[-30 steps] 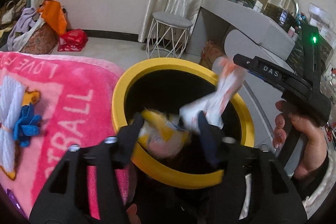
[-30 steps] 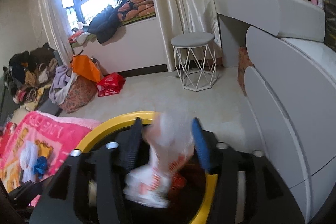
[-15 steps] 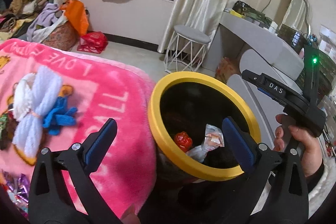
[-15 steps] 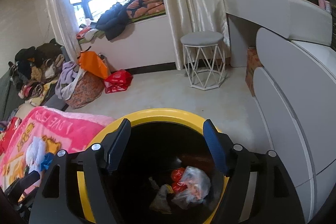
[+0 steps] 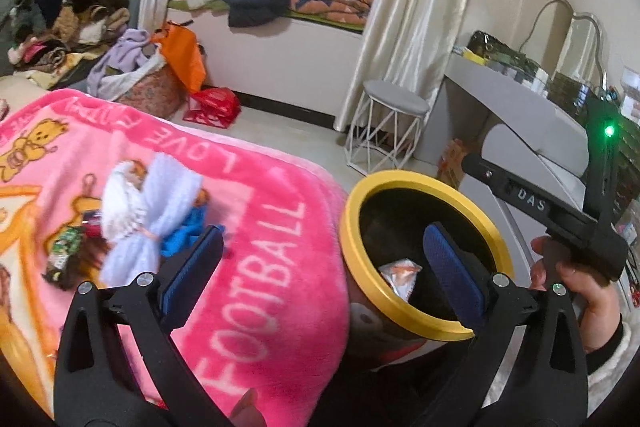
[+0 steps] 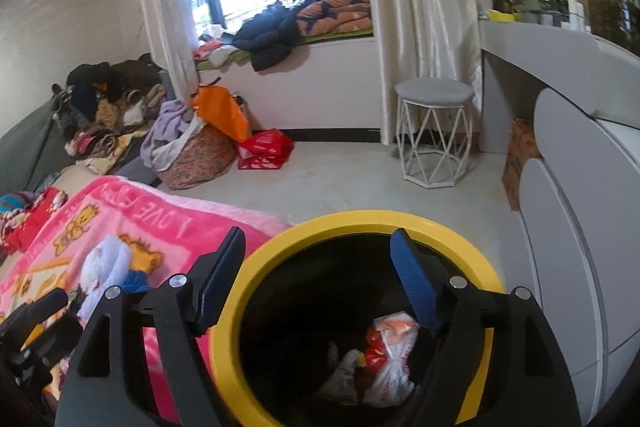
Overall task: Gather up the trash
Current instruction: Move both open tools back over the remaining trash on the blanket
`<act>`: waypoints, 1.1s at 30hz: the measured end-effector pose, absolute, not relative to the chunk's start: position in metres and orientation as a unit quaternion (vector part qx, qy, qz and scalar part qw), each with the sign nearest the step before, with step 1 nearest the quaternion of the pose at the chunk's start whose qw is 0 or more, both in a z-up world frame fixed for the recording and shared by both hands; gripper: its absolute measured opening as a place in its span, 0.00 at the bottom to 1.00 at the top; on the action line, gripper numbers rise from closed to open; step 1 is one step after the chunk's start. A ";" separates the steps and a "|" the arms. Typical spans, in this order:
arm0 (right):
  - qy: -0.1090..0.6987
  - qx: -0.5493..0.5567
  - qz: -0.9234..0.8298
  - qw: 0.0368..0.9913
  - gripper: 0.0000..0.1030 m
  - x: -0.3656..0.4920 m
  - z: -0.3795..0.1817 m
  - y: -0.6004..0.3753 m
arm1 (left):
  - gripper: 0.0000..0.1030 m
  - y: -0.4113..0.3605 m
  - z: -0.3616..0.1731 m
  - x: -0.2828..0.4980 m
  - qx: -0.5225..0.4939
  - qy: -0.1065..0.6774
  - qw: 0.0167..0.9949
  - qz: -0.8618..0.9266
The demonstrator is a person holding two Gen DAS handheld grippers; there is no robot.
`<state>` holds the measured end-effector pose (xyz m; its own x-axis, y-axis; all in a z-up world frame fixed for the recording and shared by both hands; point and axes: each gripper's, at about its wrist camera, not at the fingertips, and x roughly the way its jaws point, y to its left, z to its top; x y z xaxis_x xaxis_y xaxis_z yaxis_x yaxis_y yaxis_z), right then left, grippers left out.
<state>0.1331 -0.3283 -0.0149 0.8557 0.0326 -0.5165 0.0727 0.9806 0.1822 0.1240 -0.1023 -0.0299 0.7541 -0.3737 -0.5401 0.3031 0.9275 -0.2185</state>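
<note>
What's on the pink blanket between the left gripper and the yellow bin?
Only bare pink blanket separates the left gripper from the yellow bin, per the left wrist view.

A fluffy pink fleece blanket (image 5: 248, 267) meets a smooth, matt yellow-rimmed black bin (image 6: 256, 311). Inside lie crinkled, glossy plastic wrappers (image 6: 390, 359). A white wire-framed metal stool (image 6: 434, 135) carries a grey padded seat.

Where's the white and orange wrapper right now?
The white and orange wrapper lies at the bottom of the yellow-rimmed bin, low and right of centre in the right wrist view, beside the pink blanket.
</note>
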 end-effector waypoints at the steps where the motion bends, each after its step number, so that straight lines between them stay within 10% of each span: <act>1: 0.268 0.096 -0.006 0.959 0.72 0.133 -0.013 -0.325 | 0.90 -0.099 -0.029 0.124 -0.062 0.299 0.936 -0.178; 33: 0.270 0.040 0.161 0.948 0.75 0.112 0.001 -0.202 | 0.90 0.030 -0.022 0.108 -0.113 0.277 0.953 -0.039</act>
<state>0.1117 -0.2022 0.0014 0.8024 0.3276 -0.4988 -0.2850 0.9447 0.1620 0.1078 0.0299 -0.0216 0.8440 -0.1367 -0.5186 0.0112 0.9712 -0.2378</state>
